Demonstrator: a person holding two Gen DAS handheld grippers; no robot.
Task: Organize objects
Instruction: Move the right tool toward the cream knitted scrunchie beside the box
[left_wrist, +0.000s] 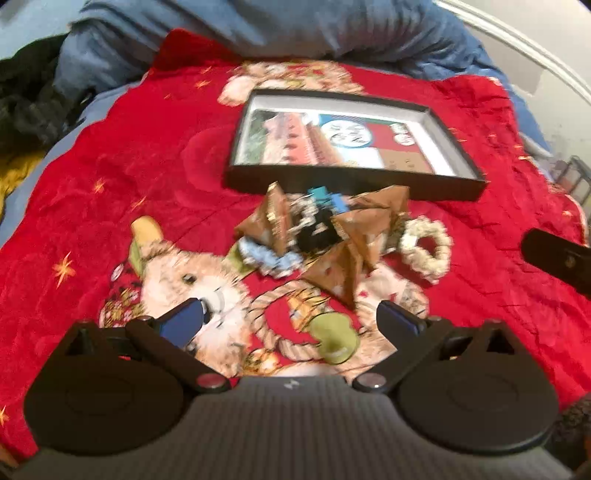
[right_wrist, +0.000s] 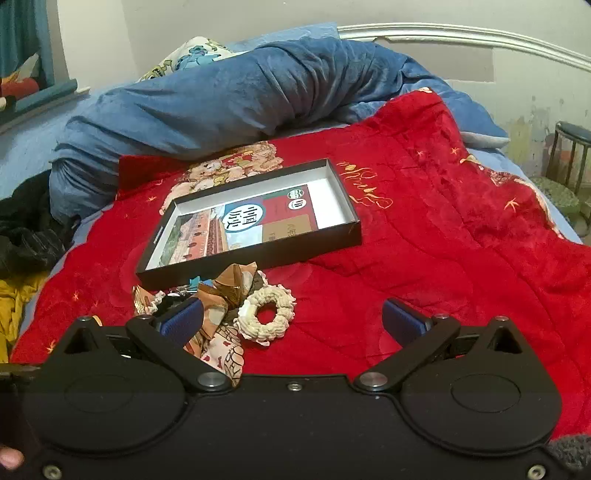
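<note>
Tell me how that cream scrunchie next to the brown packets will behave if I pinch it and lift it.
The cream scrunchie looks like ruffled fabric, so it will probably squash between the pads and hang limp. It seems light and unlikely to roll. It touches the brown packets, so it may drag one along.

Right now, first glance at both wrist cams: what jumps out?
The bright red blanket with its cartoon bear print covers most of the bed. On it lies an open black box with a printed booklet inside. Just in front of the box sits a small jumble of brown paper packets, beside a cream scrunchie. Both hand-held grippers stand open and empty.
</note>
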